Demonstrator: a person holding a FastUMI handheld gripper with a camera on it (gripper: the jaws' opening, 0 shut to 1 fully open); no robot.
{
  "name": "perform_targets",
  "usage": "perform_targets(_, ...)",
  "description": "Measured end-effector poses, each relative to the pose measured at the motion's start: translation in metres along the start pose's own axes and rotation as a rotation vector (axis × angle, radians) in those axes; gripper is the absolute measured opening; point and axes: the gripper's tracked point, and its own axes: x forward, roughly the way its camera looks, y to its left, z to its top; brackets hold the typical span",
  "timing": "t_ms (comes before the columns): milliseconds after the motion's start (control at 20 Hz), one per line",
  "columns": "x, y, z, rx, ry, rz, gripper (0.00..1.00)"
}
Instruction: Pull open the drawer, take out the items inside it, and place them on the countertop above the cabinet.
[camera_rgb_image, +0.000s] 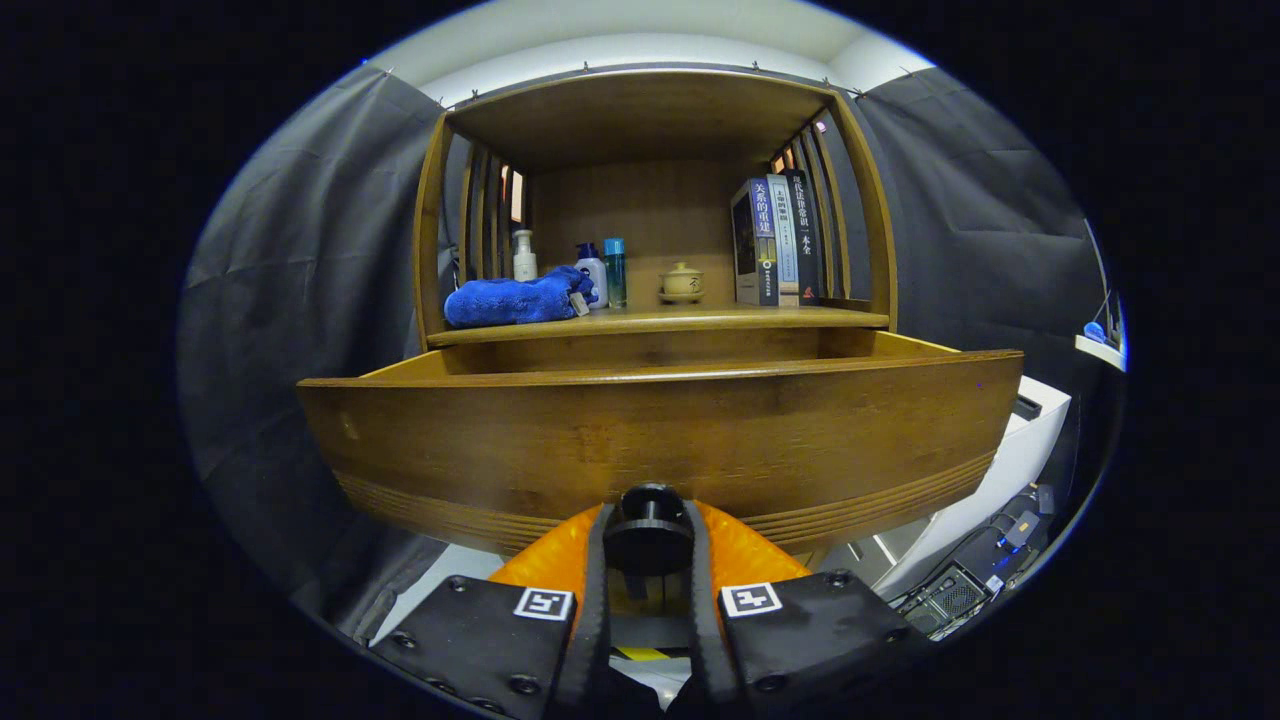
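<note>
In the gripper view, the gripper (648, 540) sat at six o'clock, its two fingers closed in on the dark round knob (648, 527) of the drawer (660, 440), one finger pressing each side of it, so the claw was nearly shut with only the knob's width between the tips. The drawer stood pulled well out from the wooden cabinet (430, 230), its broad front panel spreading from nine o'clock to three o'clock just beyond the fingers; what lay inside it was hidden behind that panel. Above the drawer, toward twelve o'clock, ran the countertop (700, 318), roofed and walled by the cabinet's slatted frame. On it, toward ten o'clock, lay a folded blue towel (515, 300), with a white pump bottle (524, 256) behind it and a white bottle with a blue cap (592, 270) and a teal bottle (614, 272) just beside its right end. A small lidded cup on a saucer (682, 283) stood near the middle, and a row of upright books (775, 240) rested toward one o'clock against the right slats. At four o'clock, below the drawer, a white unit (1010, 465) and some dark cabled equipment (965, 590) were seen.
</note>
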Motion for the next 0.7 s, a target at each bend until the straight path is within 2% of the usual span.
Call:
perform_targets(450, 0.000, -0.001, -0.011, -0.008, 0.012, -0.004, 0.41)
perform_targets(700, 0.000, 0.004, -0.013, -0.031, 0.006, 0.003, 0.57)
